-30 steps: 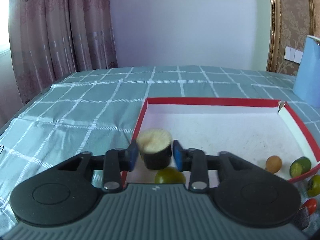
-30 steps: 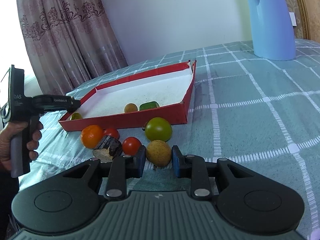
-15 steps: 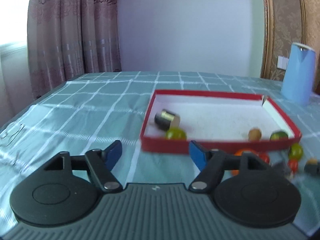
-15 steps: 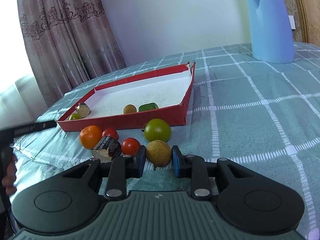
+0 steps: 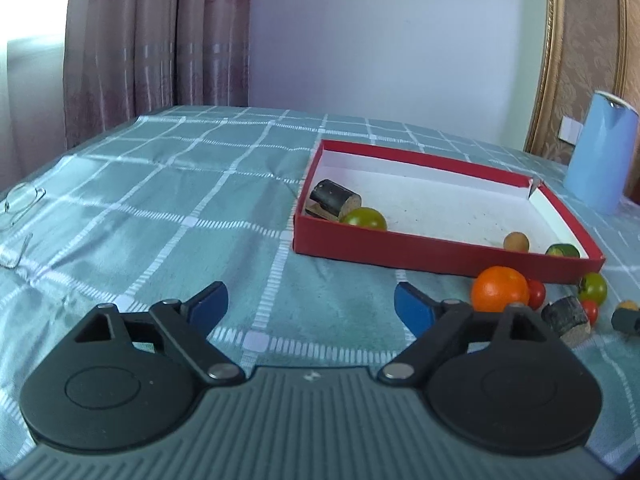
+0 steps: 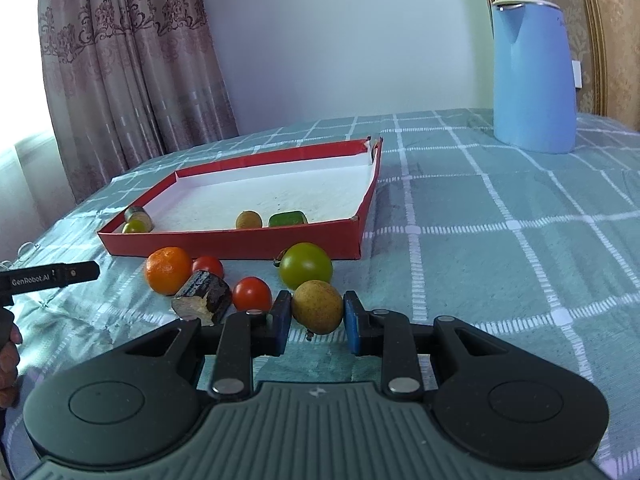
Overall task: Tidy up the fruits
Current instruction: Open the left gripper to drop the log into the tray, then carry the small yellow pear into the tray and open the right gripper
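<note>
A red box (image 5: 440, 250) (image 6: 240, 242) with a white floor holds a dark cut chunk (image 5: 334, 200), a green tomato (image 5: 366, 219), a small tan fruit (image 5: 516, 241) and a green piece (image 5: 562, 250). In front of it lie an orange (image 6: 168, 270), red cherry tomatoes (image 6: 252, 293), a dark chunk (image 6: 202, 298) and a green tomato (image 6: 306, 266). My left gripper (image 5: 310, 308) is open and empty, well short of the box. My right gripper (image 6: 314, 318) is shut on a tan round fruit (image 6: 317, 306) resting on the cloth.
A blue kettle (image 6: 532, 76) stands at the back right of the table. Glasses (image 5: 18, 204) lie at the far left edge. A checked green cloth (image 6: 500, 240) covers the table. The left gripper's tip (image 6: 60, 274) shows at the left of the right wrist view.
My left gripper let go of the dark chunk in the box's near left corner, opened wide and drew back from the box. My right gripper stayed around the tan fruit.
</note>
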A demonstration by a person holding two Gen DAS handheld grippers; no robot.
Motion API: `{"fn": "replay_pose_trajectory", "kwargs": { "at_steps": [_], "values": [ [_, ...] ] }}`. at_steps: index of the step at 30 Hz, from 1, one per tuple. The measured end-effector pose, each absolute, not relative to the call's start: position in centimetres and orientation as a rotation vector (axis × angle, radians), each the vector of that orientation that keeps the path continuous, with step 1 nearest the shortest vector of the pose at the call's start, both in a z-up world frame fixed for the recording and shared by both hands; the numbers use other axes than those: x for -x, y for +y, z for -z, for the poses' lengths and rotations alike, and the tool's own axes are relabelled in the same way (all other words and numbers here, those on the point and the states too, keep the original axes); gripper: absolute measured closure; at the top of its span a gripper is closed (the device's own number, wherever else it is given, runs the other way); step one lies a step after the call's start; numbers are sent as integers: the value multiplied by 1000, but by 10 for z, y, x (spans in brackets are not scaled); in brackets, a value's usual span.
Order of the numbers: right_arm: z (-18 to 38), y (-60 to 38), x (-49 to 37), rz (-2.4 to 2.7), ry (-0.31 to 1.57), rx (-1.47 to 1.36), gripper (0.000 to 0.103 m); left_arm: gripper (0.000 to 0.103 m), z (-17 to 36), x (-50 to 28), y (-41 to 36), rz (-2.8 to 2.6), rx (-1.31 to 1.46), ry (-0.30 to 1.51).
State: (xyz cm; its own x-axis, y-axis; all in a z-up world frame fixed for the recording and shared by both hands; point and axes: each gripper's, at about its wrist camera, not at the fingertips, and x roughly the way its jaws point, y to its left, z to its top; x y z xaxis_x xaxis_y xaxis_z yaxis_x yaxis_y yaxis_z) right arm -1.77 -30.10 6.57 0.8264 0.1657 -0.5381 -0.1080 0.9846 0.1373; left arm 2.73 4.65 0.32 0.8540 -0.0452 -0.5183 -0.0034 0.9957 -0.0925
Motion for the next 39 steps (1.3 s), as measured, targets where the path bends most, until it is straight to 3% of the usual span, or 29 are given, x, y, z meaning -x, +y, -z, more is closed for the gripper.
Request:
{"fn": "replay_pose_trajectory", "kwargs": {
  "at_steps": [9, 19, 29, 34, 38, 39],
  "values": [
    [-70, -299, 10, -148, 596, -84, 76, 14, -3, -28, 49, 20, 101, 554],
    [-112, -284, -53, -119, 534, -47, 76, 14, -2, -29, 51, 29, 117, 562],
    [-87, -294, -96, -30, 607, -54, 75, 14, -1, -30, 51, 32, 121, 571],
    [-89, -302, -83, -66, 579, -107, 70, 14, -1, -31, 51, 31, 121, 572],
    [-92, -302, -51, -19, 547, -64, 43, 14, 0, -31, 51, 28, 121, 575],
    [-91, -303, -42, -7, 544, -56, 43, 14, -1, -31, 51, 29, 119, 574]
  ]
}}
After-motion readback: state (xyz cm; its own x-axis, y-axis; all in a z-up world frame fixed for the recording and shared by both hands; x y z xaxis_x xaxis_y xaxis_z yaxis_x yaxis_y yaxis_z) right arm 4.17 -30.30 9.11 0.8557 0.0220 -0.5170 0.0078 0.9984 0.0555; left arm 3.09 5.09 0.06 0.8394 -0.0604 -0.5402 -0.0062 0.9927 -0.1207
